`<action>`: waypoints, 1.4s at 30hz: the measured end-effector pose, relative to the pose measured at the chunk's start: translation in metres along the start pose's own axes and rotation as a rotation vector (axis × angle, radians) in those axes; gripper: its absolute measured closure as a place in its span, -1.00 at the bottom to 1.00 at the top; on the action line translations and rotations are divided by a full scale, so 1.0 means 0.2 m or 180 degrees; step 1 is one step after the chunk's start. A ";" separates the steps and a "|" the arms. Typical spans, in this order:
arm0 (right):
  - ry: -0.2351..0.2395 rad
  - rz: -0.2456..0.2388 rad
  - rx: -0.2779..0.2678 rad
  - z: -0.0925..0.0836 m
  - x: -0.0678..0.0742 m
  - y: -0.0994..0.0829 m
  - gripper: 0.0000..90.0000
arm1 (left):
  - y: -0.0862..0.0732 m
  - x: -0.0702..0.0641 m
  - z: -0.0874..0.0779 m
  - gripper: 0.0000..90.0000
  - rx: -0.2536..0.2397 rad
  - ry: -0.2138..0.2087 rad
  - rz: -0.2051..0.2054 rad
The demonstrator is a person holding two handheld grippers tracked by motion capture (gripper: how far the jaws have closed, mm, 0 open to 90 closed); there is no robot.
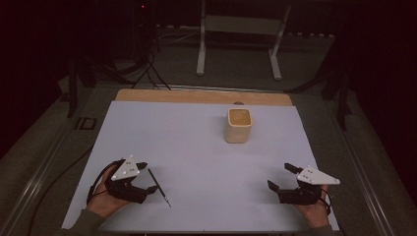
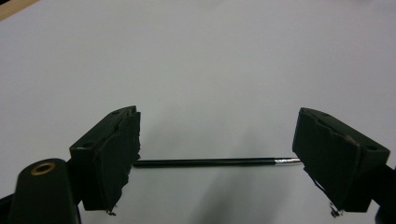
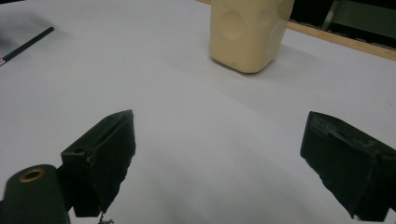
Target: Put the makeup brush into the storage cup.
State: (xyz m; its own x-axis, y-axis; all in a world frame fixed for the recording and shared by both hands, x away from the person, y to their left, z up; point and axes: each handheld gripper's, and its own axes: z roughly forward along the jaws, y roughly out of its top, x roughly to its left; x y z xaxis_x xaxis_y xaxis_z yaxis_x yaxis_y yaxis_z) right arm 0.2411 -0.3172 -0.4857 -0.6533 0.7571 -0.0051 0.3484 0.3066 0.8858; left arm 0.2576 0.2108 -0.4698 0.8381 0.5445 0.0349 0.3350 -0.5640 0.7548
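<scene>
Desk (image 1: 196, 142) carries a cream cup (image 1: 239, 125) standing empty toward the far edge; thin black pen (image 1: 159, 188) lies flat near the left tongs (image 1: 146, 178), not lifted. Left tongs spread, straddling the pen; right tongs (image 1: 279, 177) spread over bare surface. Judgement: nothing placed yet, grasp pending

Left gripper (image 1: 145, 178) sits low at the near-left, held in the left hand (image 1: 104, 196), palm up under the body, sleeve at the bottom edge. Grey three-cornered plate on top, tilted. Jaws spread wide, pointing right. In the left gripper view (image 2: 217, 154) both black pads are far apart, worn at the edges.

Right gripper (image 1: 281, 177) at the near-right, held in the right hand (image 1: 312, 209), jaws spread wide and pointing left, plate on top. In the right gripper view (image 3: 217, 154) the jaws stand wide apart with nothing between them.
</scene>
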 end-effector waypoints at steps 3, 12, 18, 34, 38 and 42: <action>0.0001 -0.0009 -0.0001 0.00 0.00 0.00 -0.78 | 0.01 0.00 0.00 -0.66 0.0084 -0.0040 0.0080; 0.0002 -0.0006 -0.0004 0.00 0.00 0.00 -0.78 | 0.07 0.01 0.00 -0.66 0.0279 -0.0110 0.0231; 0.0002 -0.0004 -0.0005 0.00 0.00 0.00 -0.78 | 0.10 0.02 0.00 -0.66 0.0441 -0.0152 0.0315; 0.0004 -0.0004 0.0005 0.00 0.00 0.00 -0.78 | 0.14 0.07 0.08 -0.66 0.0812 -0.0352 0.0385; 0.0004 -0.0004 0.0005 0.00 0.00 0.00 -0.78 | 0.15 0.07 0.11 -0.66 0.0883 -0.0379 0.0423; 0.0007 -0.0002 0.0002 0.00 0.00 0.00 -0.78 | 0.14 0.08 0.14 -0.66 0.0980 -0.0397 0.0448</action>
State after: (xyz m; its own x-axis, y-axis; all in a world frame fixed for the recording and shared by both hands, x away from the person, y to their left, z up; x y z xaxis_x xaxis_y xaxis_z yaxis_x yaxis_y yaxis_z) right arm 0.2413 -0.3166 -0.4859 -0.6550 0.7556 -0.0044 0.3485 0.3073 0.8855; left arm 0.2923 0.1852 -0.4665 0.9250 0.3789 0.0301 0.3106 -0.7991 0.5148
